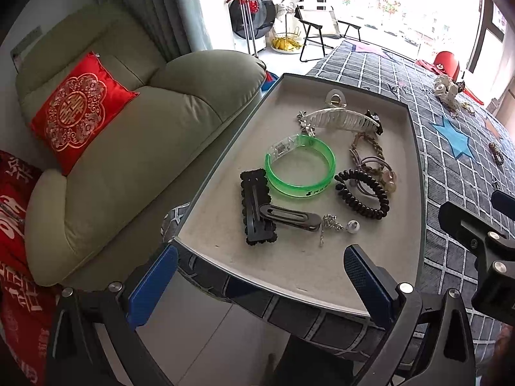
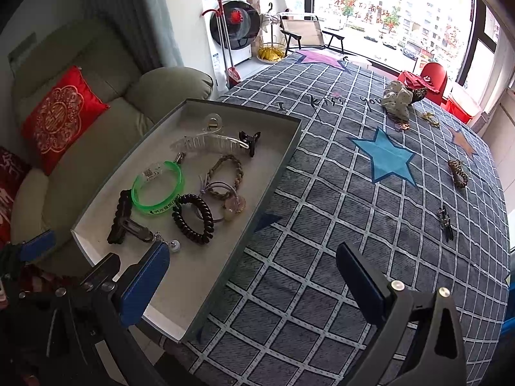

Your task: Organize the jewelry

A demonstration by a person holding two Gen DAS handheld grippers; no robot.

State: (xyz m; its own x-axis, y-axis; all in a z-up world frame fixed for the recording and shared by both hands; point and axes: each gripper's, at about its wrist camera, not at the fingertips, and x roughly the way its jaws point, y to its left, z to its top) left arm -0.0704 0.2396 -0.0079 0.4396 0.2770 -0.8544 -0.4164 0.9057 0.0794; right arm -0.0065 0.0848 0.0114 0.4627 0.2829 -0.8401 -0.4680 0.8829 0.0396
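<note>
A shallow grey tray [image 1: 225,148] [image 2: 283,148] sits at the near left edge of a table under a grey checked cloth [image 2: 338,225] printed with a blue star [image 2: 384,157]. Most of the jewelry lies inside it: a green bangle [image 1: 301,169] [image 2: 157,189] near the middle, a clear claw clip [image 1: 341,119] [image 2: 206,141] beyond it, a small black clip [image 2: 249,140] at the claw clip's right end, a braided tie [image 2: 225,169] and thin hair ties to the right, a black coil tie [image 1: 362,193] [image 2: 192,214] nearer, a scalloped black barrette [image 1: 257,206] [image 2: 119,217] with a dark slide clip [image 1: 289,217] lying across it, and a small chain with a pearl [image 1: 352,226] [image 2: 174,245] closest to the near rim.

Other pieces are out on the cloth, well apart from the tray: a white scrunchie [image 2: 397,99] at the far side, a gold trinket [image 2: 429,118] beside it, a brown patterned clip [image 2: 458,173] and a small dark clip [image 2: 445,218] toward the right edge.

The left gripper [image 1: 262,284] hangs over the tray's near rim, jaws wide, nothing between them. The right gripper [image 2: 254,280] is also spread wide and empty, straddling the tray's right wall, its left finger [image 2: 145,284] over the tray floor and just beside the pearl.

A green sofa [image 1: 128,148] with a red cushion [image 1: 80,115] stands left of the table; a washing machine [image 2: 231,29] and a folding chair [image 2: 302,33] stand by the window beyond
</note>
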